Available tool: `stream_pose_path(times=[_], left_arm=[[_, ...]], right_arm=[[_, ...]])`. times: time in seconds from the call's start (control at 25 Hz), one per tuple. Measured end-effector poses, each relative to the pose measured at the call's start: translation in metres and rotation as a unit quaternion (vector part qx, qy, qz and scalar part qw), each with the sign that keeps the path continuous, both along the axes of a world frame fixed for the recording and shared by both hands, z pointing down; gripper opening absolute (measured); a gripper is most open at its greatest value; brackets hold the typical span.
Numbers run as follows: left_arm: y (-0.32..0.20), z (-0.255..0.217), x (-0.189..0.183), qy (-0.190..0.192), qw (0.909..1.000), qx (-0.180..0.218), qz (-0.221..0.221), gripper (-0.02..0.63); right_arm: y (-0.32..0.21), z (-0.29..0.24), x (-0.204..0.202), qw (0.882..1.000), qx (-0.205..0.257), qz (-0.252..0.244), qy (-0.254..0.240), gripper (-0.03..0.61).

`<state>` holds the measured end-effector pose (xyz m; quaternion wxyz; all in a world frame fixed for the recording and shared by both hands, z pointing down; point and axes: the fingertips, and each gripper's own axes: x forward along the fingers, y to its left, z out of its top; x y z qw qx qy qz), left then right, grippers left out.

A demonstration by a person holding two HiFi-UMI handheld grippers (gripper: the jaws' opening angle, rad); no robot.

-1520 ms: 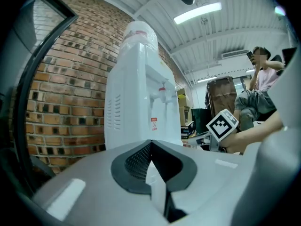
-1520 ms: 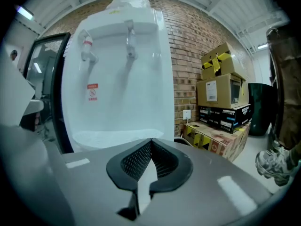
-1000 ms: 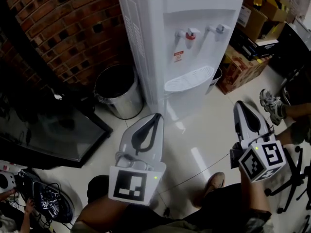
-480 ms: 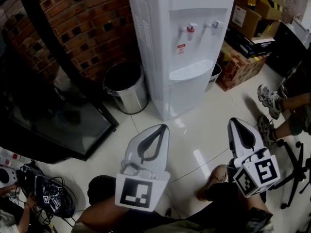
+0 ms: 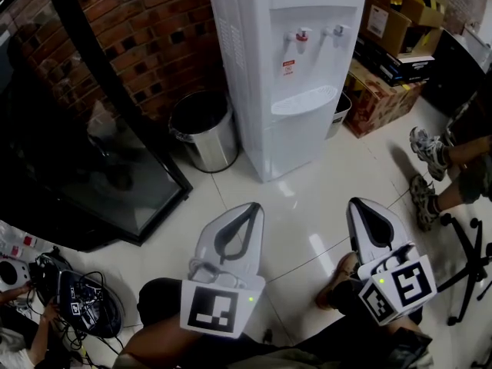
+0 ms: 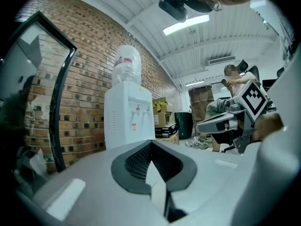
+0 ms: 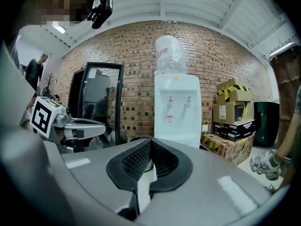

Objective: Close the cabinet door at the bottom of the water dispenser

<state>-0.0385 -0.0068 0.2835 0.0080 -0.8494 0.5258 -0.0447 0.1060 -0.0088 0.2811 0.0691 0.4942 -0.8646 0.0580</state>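
The white water dispenser (image 5: pixel 292 68) stands against the brick wall, and its bottom cabinet door (image 5: pixel 304 141) lies flush with the body. My left gripper (image 5: pixel 254 206) hangs over the pale floor tiles well short of the dispenser, jaws shut with nothing between them. To its right, my right gripper (image 5: pixel 360 204) is also shut and empty. In the left gripper view the dispenser (image 6: pixel 128 112) stands far beyond my left gripper (image 6: pixel 150 145), with the right gripper (image 6: pixel 221 124) off to the side. In the right gripper view the dispenser (image 7: pixel 176 109) faces my right gripper (image 7: pixel 151 142) from a distance.
A steel bin (image 5: pixel 204 133) stands left of the dispenser. A dark glass panel (image 5: pixel 84 167) leans at the left. Cardboard boxes (image 5: pixel 380 98) are stacked at the right. A seated person's shoes (image 5: pixel 427 152) and a chair base (image 5: pixel 469 260) are at the far right. Cables (image 5: pixel 77 306) lie bottom left.
Both grippers have drawn back from the dispenser, which now sits farther up in the head view. Both stayed shut.
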Motion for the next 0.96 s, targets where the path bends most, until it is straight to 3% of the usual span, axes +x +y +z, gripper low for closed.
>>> stream_pose_path(times=[0.96], left_arm=[[0.0085, -0.0016, -0.0065, 0.001, 0.9999, 0.012, -0.012, 0.000]], right_arm=[[0.0075, 0.0012, -0.0008, 1.000, 0.004, 0.006, 0.009, -0.002]])
